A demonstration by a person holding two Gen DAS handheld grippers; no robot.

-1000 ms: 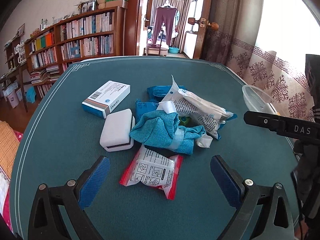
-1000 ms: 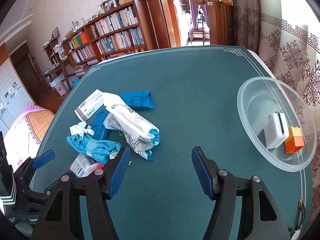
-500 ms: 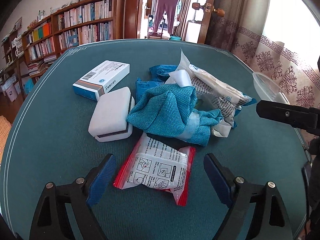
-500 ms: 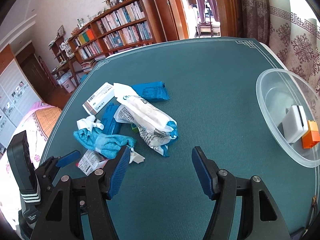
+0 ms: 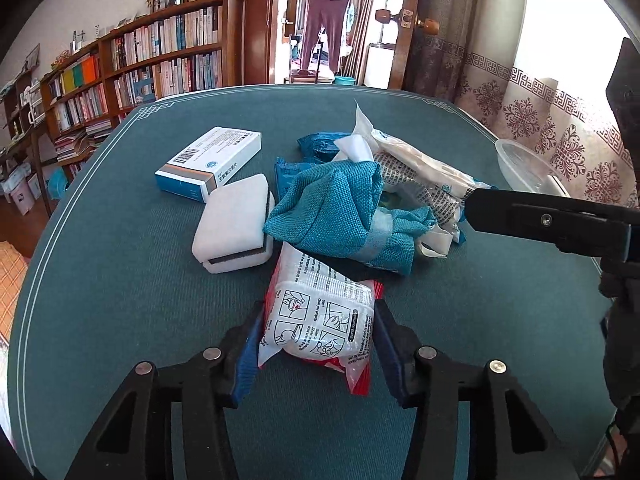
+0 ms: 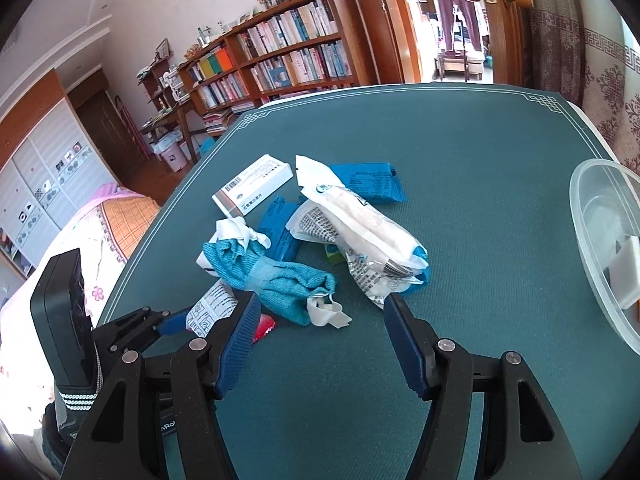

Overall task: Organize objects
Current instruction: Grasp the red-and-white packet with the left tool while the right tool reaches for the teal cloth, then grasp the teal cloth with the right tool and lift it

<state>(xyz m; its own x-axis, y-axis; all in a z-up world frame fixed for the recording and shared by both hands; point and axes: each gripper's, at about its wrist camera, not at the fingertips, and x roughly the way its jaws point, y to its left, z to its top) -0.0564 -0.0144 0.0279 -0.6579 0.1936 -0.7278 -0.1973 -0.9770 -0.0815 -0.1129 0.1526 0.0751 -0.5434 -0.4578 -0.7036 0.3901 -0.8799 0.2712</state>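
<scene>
My left gripper (image 5: 316, 332) is shut on a red-and-white plastic packet (image 5: 320, 312) at the near side of a pile on the green table; the packet also shows in the right wrist view (image 6: 212, 308). The pile holds a teal cloth (image 5: 340, 208), a white sponge block (image 5: 234, 230), a white-and-blue medicine box (image 5: 210, 162), blue packets (image 6: 364, 182) and a long white bag (image 6: 360, 236). My right gripper (image 6: 320, 312) is open and empty, hovering just right of the pile, near the cloth's end.
A clear plastic bowl (image 6: 580, 216) with a white block (image 6: 628, 268) in it stands at the table's right edge. Bookshelves (image 6: 280, 64) and a doorway lie beyond the far edge. A bed (image 6: 116, 216) lies left of the table.
My left gripper moved forward around the red-and-white packet and closed on it. The right gripper drifted left toward the pile, staying open.
</scene>
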